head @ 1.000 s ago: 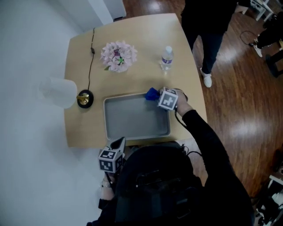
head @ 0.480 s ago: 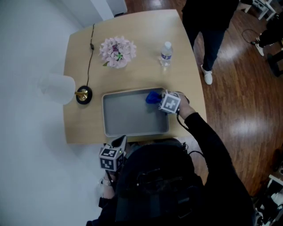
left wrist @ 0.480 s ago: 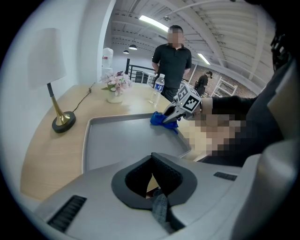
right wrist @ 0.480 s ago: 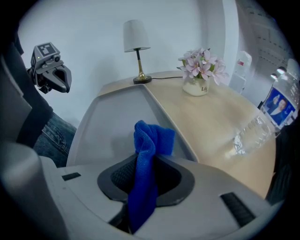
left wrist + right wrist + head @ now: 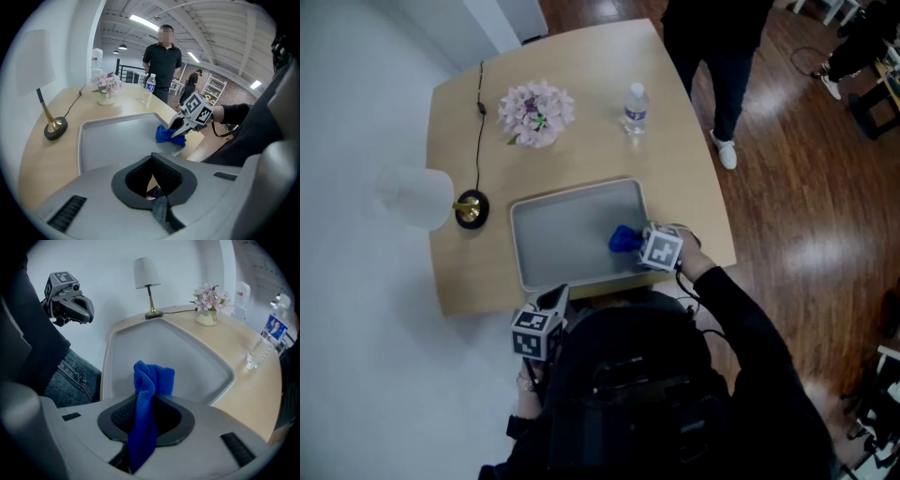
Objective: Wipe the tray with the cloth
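Note:
The grey tray (image 5: pixel 553 239) lies on the wooden table (image 5: pixel 684 178) close to its near edge. My right gripper (image 5: pixel 639 246) is shut on a bunched blue cloth (image 5: pixel 623 239) and holds it down on the tray floor near the near right corner. In the right gripper view the cloth (image 5: pixel 150 380) stands up between the jaws over the tray (image 5: pixel 187 366). My left gripper (image 5: pixel 553 298) hangs off the table's near edge, apart from the tray, shut with nothing in it. From the left gripper view I see the cloth (image 5: pixel 165 134) and the right gripper (image 5: pixel 180 129).
A white-shaded lamp (image 5: pixel 417 197) with a brass base stands left of the tray, its cable running to the far edge. Pink flowers (image 5: pixel 536 112) and a water bottle (image 5: pixel 635 108) stand beyond the tray. A person (image 5: pixel 717 37) stands at the table's far side.
My right gripper has dragged the cloth from the tray's far right corner along the right side toward the near right corner. The left gripper has stayed put.

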The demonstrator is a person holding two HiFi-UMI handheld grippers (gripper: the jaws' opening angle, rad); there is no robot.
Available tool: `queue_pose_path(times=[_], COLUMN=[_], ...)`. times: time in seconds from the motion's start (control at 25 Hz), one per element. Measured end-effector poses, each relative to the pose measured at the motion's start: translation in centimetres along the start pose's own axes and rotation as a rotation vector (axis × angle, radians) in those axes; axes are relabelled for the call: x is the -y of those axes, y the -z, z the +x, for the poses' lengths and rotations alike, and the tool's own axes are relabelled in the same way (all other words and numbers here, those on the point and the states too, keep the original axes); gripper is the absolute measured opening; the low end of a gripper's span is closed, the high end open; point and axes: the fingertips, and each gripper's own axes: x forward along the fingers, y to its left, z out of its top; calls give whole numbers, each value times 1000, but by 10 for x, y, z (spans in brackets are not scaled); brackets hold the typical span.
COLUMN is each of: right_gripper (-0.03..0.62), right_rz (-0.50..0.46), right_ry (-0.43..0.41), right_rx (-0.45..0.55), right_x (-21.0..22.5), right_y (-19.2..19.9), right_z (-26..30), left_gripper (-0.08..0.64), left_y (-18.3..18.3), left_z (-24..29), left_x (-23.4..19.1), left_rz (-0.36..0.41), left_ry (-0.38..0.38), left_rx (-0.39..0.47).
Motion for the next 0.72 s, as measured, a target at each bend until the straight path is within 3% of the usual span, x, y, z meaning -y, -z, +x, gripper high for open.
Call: queue_pose_path(times=[0.24,0.52,0.72], right_gripper=[92,92,92], right_rz=[88,162,242], right_ry=[-68,-71,38], right_rx=[-35,-37,28], right_x=[-42,-64,-55], right_y=[17,21,13], right_z=[3,8,-10], left_gripper=[2,0,0], left_y=[-1,-4,-4], left_z=[1,-4,-13], left_x=[-1,-2,-11], left_rz=[53,123,148], left_ry=[52,99,108], left_rx=[-14,-11,-1])
